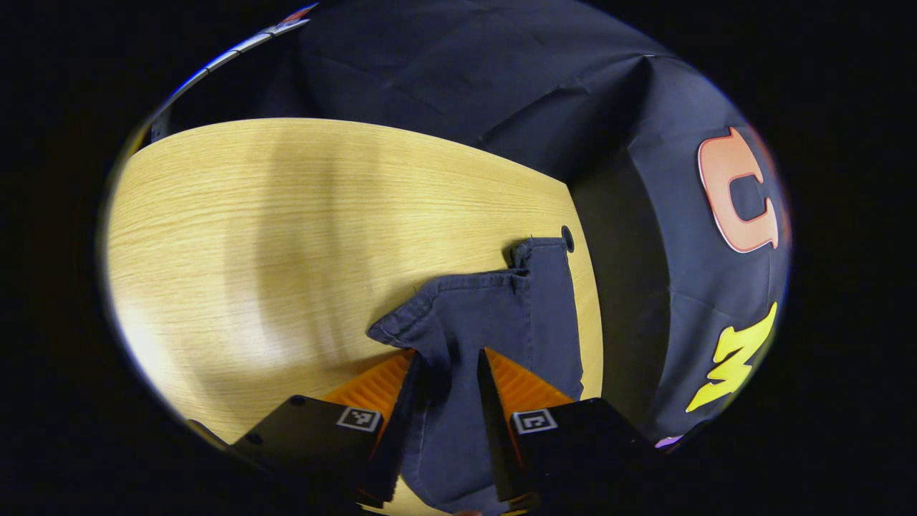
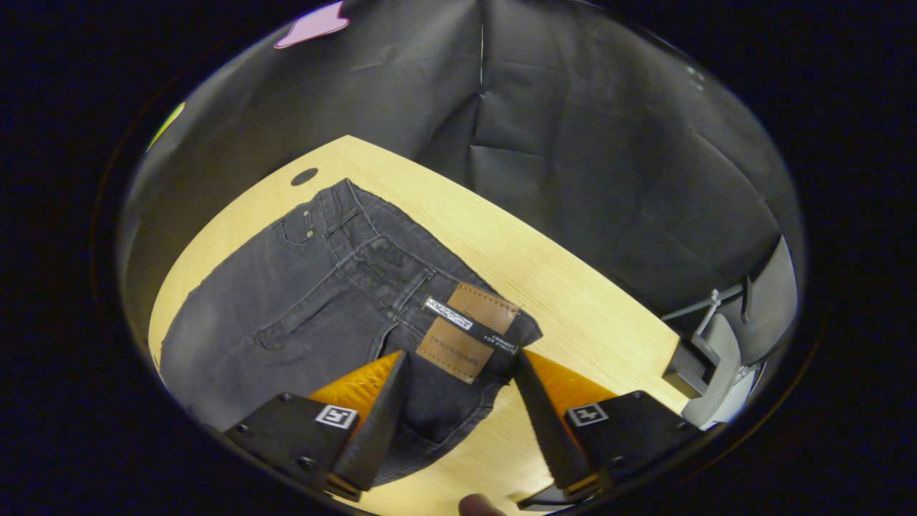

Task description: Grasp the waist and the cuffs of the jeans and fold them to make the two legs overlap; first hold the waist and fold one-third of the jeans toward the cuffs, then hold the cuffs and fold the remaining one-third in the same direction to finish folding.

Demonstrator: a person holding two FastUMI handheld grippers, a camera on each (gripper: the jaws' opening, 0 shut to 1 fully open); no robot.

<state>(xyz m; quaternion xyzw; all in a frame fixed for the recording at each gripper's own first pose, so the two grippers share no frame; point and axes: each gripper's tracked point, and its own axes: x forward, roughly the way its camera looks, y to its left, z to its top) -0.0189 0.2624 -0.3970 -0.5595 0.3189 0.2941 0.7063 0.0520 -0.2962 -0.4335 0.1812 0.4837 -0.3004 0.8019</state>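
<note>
Two grippers are set at opposite ends of the jeans (image 2: pixel 308 301), which lie lengthwise along the desk (image 1: pixel 251 236). The left gripper (image 1: pixel 448 373), jaws narrow, straddles the cuffs (image 1: pixel 487 301) near a desk corner. The right gripper (image 2: pixel 458 380), jaws wide, straddles the waist (image 2: pixel 401 287), evidently readying the leg-overlap fold.

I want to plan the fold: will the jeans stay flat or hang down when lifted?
The jeans will probably droop: the cuffs already lie bunched and creased between the left gripper. The thick waistband and leather patch likely make that end heavier and slightly stiffer.
</note>
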